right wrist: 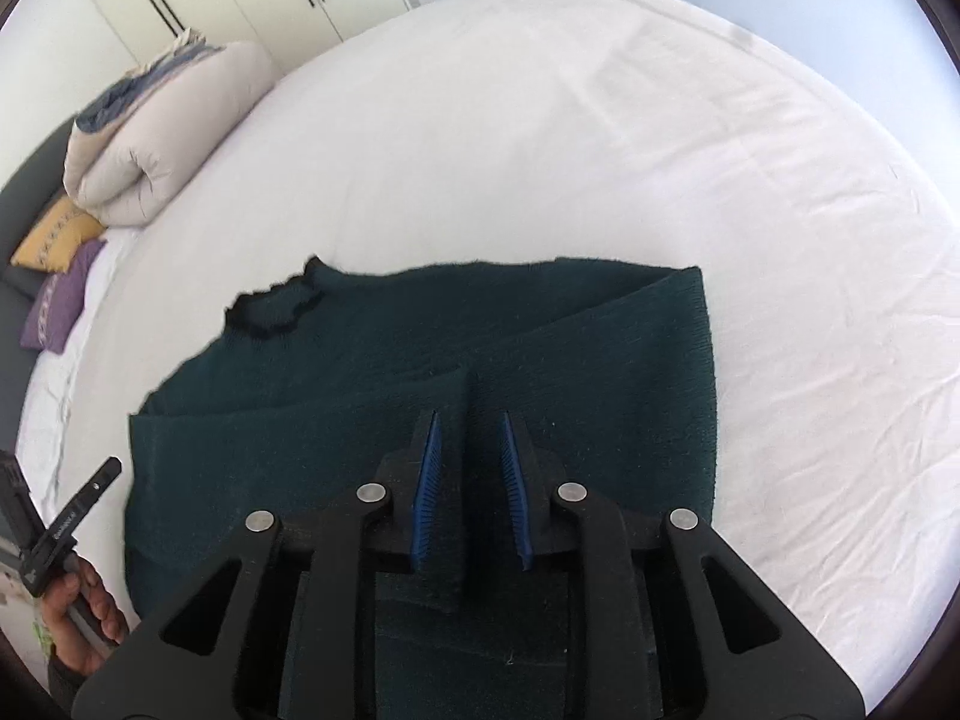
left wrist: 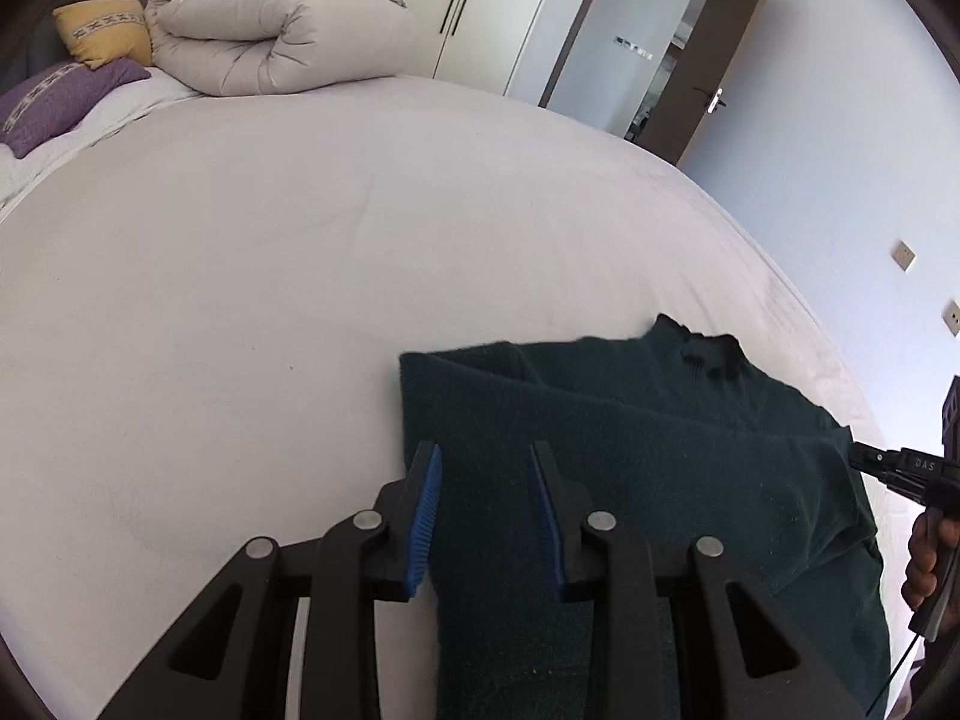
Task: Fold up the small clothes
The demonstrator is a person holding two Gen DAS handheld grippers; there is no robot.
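A dark green knit sweater (left wrist: pixel 660 450) (right wrist: pixel 540 330) with a black-trimmed neck lies partly folded on the white bed (left wrist: pixel 240 300) (right wrist: pixel 600 120). My left gripper (left wrist: pixel 486 450) hovers over the sweater's left edge, its blue pads apart and nothing pressed between them. My right gripper (right wrist: pixel 469 417) is over the sweater's near part. A raised fold of the knit stands between its pads, with a gap on the right side. In the left wrist view the right gripper (left wrist: pixel 858 456) reaches the sweater's right edge. The left gripper (right wrist: pixel 114 468) shows at the right wrist view's left rim.
A rolled beige duvet (left wrist: pixel 282 30) (right wrist: pixel 156 138) sits at the head of the bed, with a yellow pillow (left wrist: pixel 102 30) and a purple pillow (left wrist: pixel 60 96) beside it. White wardrobes and a brown door (left wrist: pixel 708 60) stand beyond. A hand (right wrist: pixel 90 606) holds the left gripper's grip.
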